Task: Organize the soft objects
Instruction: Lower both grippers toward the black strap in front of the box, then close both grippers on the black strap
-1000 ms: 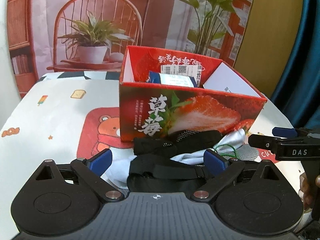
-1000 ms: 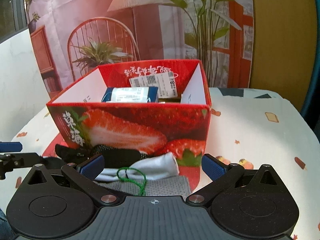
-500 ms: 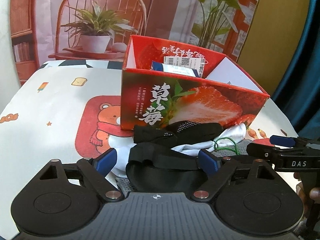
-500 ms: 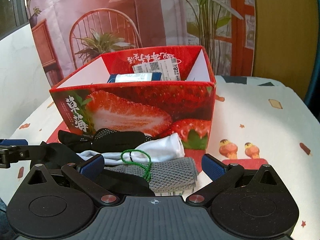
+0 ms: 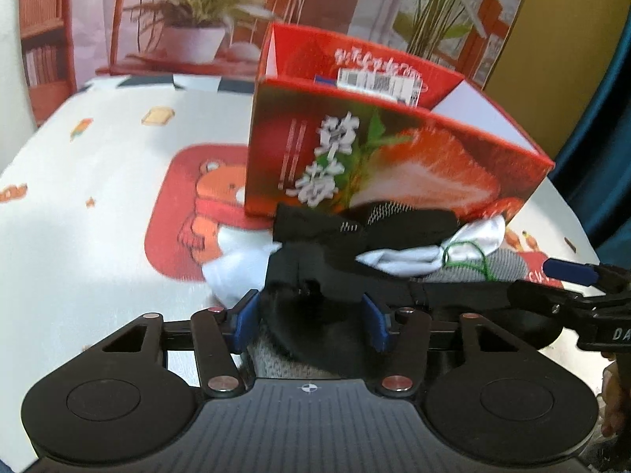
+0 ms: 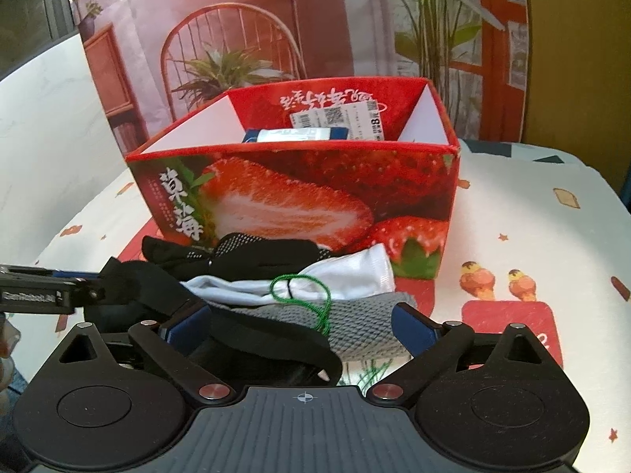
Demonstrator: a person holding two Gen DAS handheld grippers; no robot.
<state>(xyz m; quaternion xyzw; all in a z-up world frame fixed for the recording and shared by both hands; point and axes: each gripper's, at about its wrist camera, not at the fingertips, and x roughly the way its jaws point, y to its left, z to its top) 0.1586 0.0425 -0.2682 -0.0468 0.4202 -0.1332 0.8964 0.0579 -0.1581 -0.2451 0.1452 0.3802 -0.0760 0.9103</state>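
Black fabric, a padded mask (image 5: 315, 339) with a strap, lay between the blue pads (image 5: 241, 321) of the left gripper (image 5: 309, 321). A second before, those jaws had stood wide around the pile; they had just been closing, and the pads now sat against the mask's two sides, gripping it. The view had also dropped closer to the cloth. The mask's long axis ran crosswise, from one finger to the other, its strap trailing to the right.

Beyond the fingertips lay black gloves (image 5: 355, 224), a white cloth (image 6: 347, 272), a green cord (image 6: 319, 299) and a grey knit piece (image 6: 363, 323), all heaped before the box (image 6: 315, 197).

Farther right, the right gripper (image 6: 303, 325) stayed nearly fully spread, holding nothing; the grey piece and the strap lay between its fingers, the grey piece's length crosswise.
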